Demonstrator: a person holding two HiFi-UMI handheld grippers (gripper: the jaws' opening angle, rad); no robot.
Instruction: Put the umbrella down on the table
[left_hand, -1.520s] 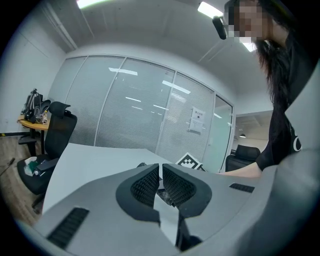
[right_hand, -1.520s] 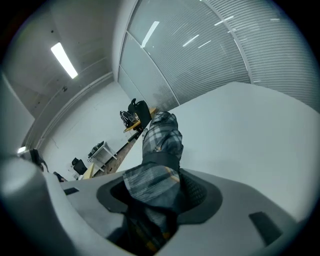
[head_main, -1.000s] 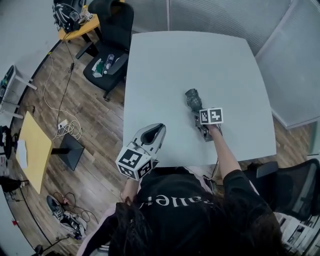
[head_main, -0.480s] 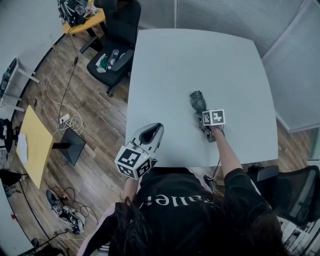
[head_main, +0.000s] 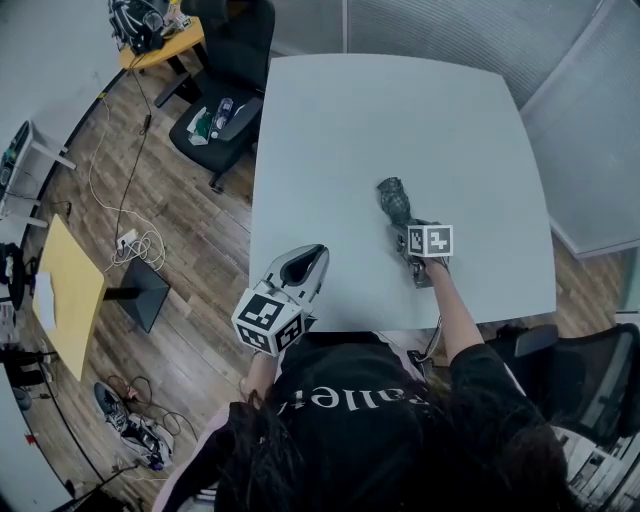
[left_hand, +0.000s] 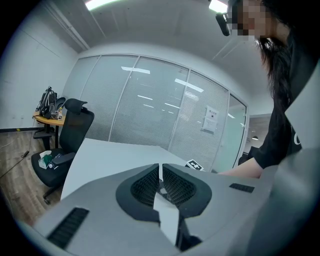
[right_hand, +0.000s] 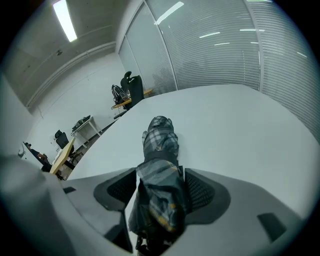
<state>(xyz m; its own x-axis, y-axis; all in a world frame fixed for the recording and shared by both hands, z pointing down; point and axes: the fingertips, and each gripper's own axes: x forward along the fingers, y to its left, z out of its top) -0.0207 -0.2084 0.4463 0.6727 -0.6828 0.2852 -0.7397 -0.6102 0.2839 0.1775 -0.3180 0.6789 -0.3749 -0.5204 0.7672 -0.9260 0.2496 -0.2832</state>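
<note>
A folded plaid umbrella (head_main: 393, 200) lies on the pale grey table (head_main: 400, 110), right of centre. My right gripper (head_main: 408, 240) points down at its near end. In the right gripper view the umbrella (right_hand: 160, 145) runs between the jaws of the right gripper (right_hand: 159, 187). The jaws are opening, and a gap shows beside the left pad. My left gripper (head_main: 308, 262) hovers at the table's near edge, well left of the umbrella. Its jaws are shut with nothing between them, as the left gripper view shows for the left gripper (left_hand: 160, 172).
A black office chair (head_main: 225, 110) with small items on its seat stands left of the table. Another black chair (head_main: 590, 380) is at the lower right. A yellow desk (head_main: 70, 290) and cables lie on the wooden floor to the left. Glass walls close the far side.
The right gripper's marker cube has slipped slightly toward the person, while the umbrella lies in the same place. The left gripper has not moved.
</note>
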